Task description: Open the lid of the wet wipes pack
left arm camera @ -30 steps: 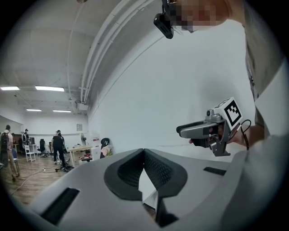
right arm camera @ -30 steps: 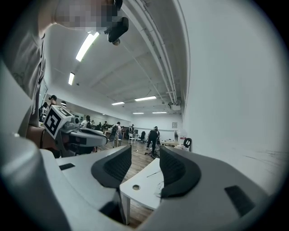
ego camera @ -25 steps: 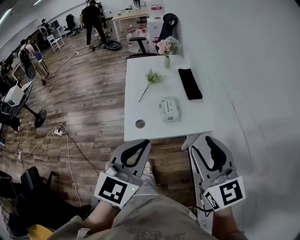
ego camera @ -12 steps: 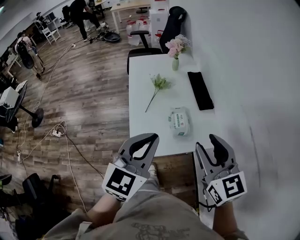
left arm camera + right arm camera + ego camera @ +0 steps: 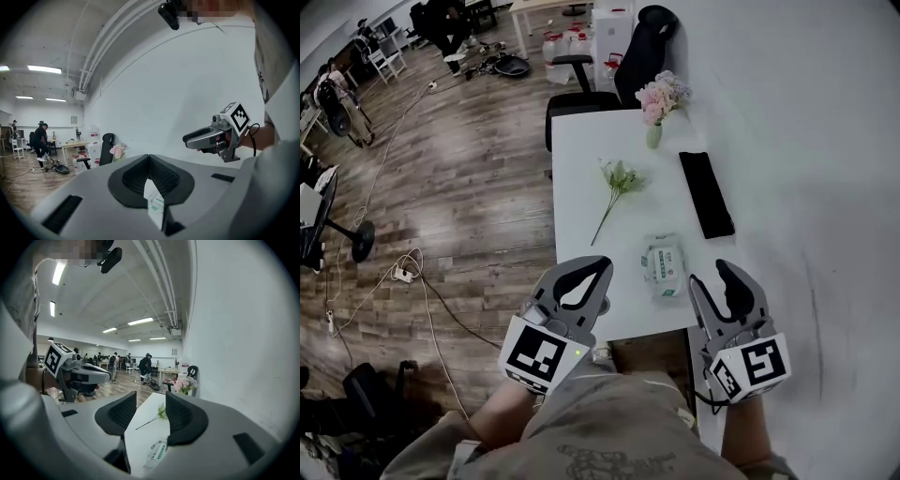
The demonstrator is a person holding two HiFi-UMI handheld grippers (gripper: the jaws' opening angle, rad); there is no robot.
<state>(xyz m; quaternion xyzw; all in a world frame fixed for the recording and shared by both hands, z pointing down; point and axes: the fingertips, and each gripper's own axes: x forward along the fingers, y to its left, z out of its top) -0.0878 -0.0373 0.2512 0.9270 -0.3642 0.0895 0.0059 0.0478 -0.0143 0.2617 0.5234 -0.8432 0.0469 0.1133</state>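
The wet wipes pack [image 5: 664, 265], white with green print, lies flat near the front edge of the white table [image 5: 581, 150]. Its lid faces up and looks closed. My left gripper [image 5: 598, 267] hovers over the table's front edge, left of the pack; its jaws meet at the tips with nothing in them. To the right of the pack, my right gripper [image 5: 712, 278] stands open and holds nothing. The right gripper view looks between the open jaws [image 5: 150, 413] down at the pack [image 5: 157, 453]. In the left gripper view the pack [image 5: 154, 206] shows below the joined tips [image 5: 149, 157].
On the table lie a green flower stem [image 5: 614, 183] and a long black pad [image 5: 708, 192], and a vase of pink flowers [image 5: 661, 98] stands at the far end. A black office chair [image 5: 581, 84] is behind the table. A white wall runs along the right. Cables [image 5: 412, 267] lie on the wooden floor.
Both grippers have come forward to the table's front edge. The pack, far ahead before, now lies between them. Neither gripper's jaws have changed.
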